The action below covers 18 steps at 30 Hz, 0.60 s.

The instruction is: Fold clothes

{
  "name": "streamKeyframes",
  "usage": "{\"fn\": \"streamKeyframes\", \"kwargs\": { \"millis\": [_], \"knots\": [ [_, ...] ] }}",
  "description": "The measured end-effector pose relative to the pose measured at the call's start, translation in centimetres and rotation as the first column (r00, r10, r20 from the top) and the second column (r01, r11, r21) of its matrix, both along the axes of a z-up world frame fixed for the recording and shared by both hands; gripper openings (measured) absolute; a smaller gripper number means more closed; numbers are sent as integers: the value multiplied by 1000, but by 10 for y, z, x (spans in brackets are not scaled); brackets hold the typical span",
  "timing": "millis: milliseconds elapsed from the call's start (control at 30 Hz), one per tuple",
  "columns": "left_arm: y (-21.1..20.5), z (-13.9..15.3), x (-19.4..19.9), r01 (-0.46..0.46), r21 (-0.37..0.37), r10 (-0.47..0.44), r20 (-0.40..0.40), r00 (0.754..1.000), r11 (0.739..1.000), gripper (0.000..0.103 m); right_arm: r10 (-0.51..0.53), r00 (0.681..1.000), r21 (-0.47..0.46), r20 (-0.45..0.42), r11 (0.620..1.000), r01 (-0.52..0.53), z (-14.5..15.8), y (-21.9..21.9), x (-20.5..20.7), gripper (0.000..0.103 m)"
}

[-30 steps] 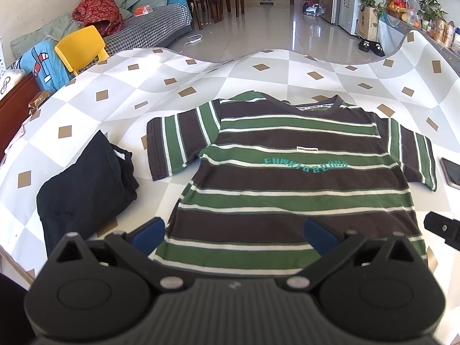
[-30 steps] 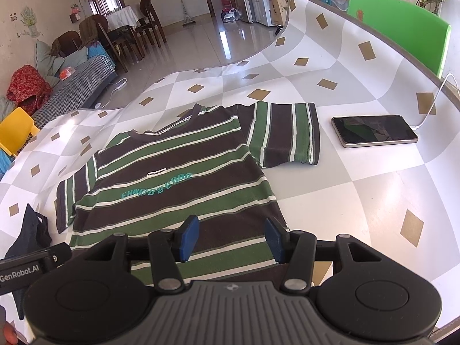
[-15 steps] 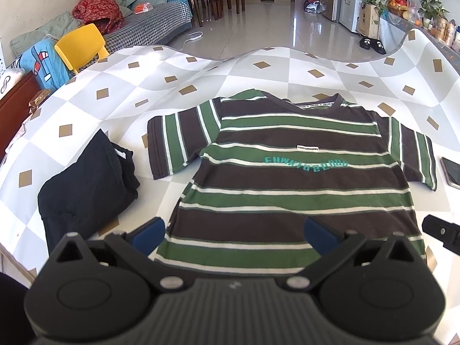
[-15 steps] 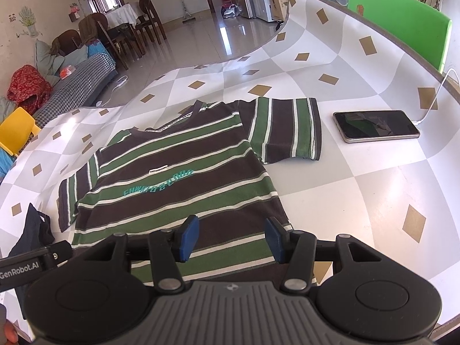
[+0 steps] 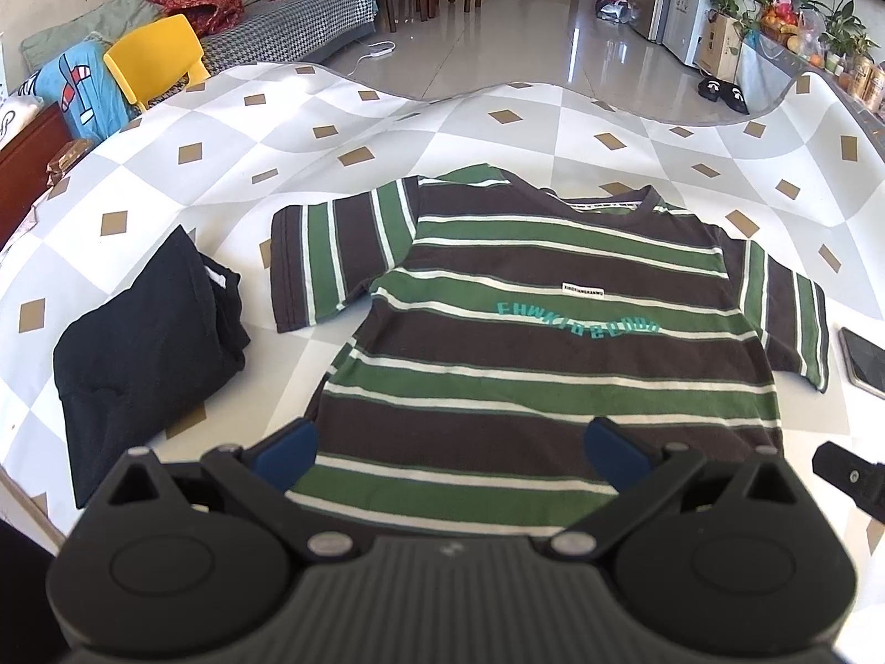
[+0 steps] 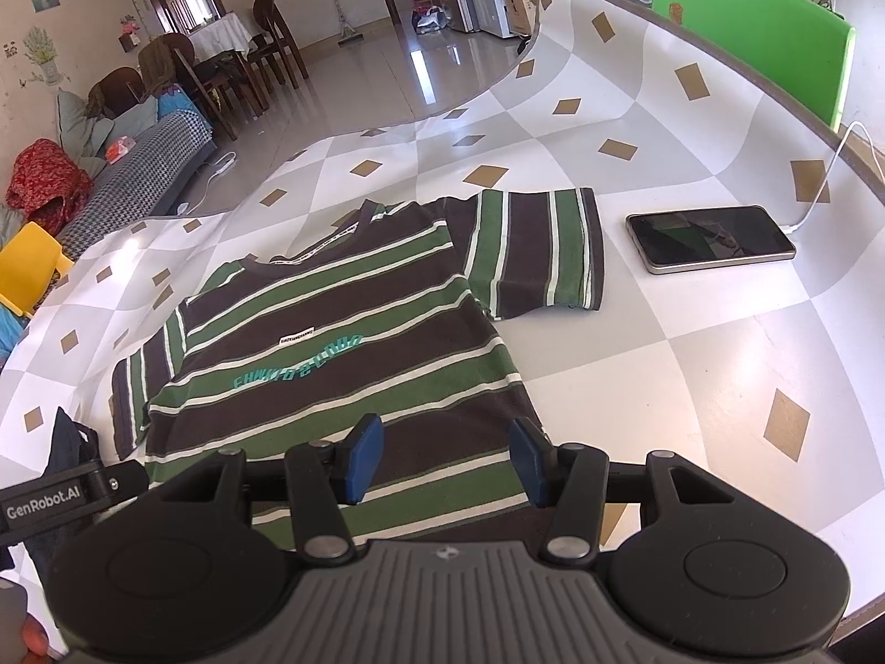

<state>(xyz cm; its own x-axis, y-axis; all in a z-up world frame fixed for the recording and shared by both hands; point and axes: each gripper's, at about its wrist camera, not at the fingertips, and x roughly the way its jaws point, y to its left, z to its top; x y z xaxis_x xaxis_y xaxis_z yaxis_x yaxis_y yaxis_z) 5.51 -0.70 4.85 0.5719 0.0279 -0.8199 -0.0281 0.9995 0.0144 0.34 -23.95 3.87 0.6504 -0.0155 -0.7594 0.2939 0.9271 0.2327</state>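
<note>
A brown and green striped T-shirt (image 5: 542, 332) (image 6: 343, 343) lies flat and face up on the checked tablecloth, collar at the far side, both sleeves spread out. My left gripper (image 5: 451, 451) hovers over the shirt's near hem, jaws wide open, nothing between the blue pads. My right gripper (image 6: 445, 456) hangs above the hem's right part, jaws partly apart and empty. A folded black garment (image 5: 144, 354) rests left of the shirt.
A phone (image 6: 711, 240) on a white cable lies right of the shirt's sleeve. The tablecloth (image 5: 232, 188) (image 6: 691, 332) covers the table. A green chair (image 6: 758, 39) stands at the far right edge, a yellow chair (image 5: 155, 63) at the far left.
</note>
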Motion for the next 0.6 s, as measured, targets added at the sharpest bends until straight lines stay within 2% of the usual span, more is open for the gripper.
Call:
{"fn": "streamKeyframes", "kwargs": {
  "millis": [133, 333, 467, 600],
  "knots": [
    [-1, -1, 2, -4, 0, 4, -6, 1000, 1000, 103, -2, 1000, 12, -5, 1000, 2, -2, 0, 1, 49],
    [2, 6, 3, -8, -67, 8, 2, 1000, 998, 103, 9, 1000, -1, -4, 1000, -9, -1, 3, 2, 49],
    [-3, 8, 4, -5, -13, 5, 15, 1000, 1000, 103, 15, 1000, 2, -7, 1000, -15, 1, 4, 5, 49],
    [-3, 6, 7, -7, -17, 7, 2, 1000, 1000, 103, 13, 1000, -15, -20, 1000, -14, 2, 4, 6, 49]
  ]
}}
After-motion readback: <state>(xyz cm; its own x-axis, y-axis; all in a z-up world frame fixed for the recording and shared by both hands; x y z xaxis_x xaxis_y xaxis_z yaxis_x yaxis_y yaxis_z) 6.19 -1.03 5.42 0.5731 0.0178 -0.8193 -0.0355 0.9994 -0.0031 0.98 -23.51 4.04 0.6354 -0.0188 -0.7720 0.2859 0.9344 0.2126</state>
